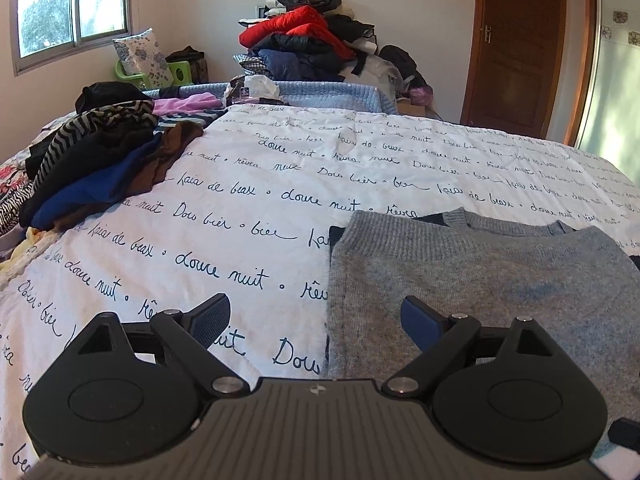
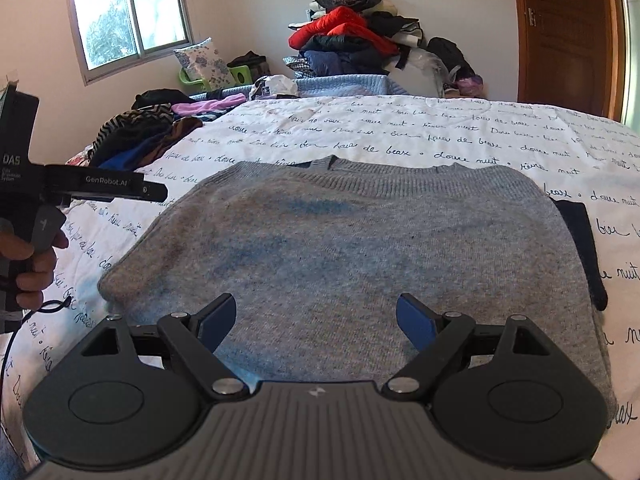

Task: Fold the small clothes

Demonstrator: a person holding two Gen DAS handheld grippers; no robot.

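Observation:
A grey knitted sweater (image 2: 360,248) lies flat on the bed, folded into a rough rectangle with its ribbed collar at the far side. A dark garment (image 2: 580,240) pokes out from under its right edge. My right gripper (image 2: 316,320) hovers open above the sweater's near part, nothing between its fingers. My left gripper (image 1: 318,320) is open too, over the sweater's (image 1: 500,300) left edge: its right finger above the knit, its left finger above the bedspread. In the right wrist view a hand holds the left gripper's body (image 2: 48,192) at the far left.
The white bedspread (image 1: 240,208) with dark handwriting covers the bed. A heap of unfolded clothes (image 1: 100,160) lies on its left side. A tall pile of jackets (image 1: 308,40) stands behind the bed by the wall, a wooden door (image 1: 520,40) to the right.

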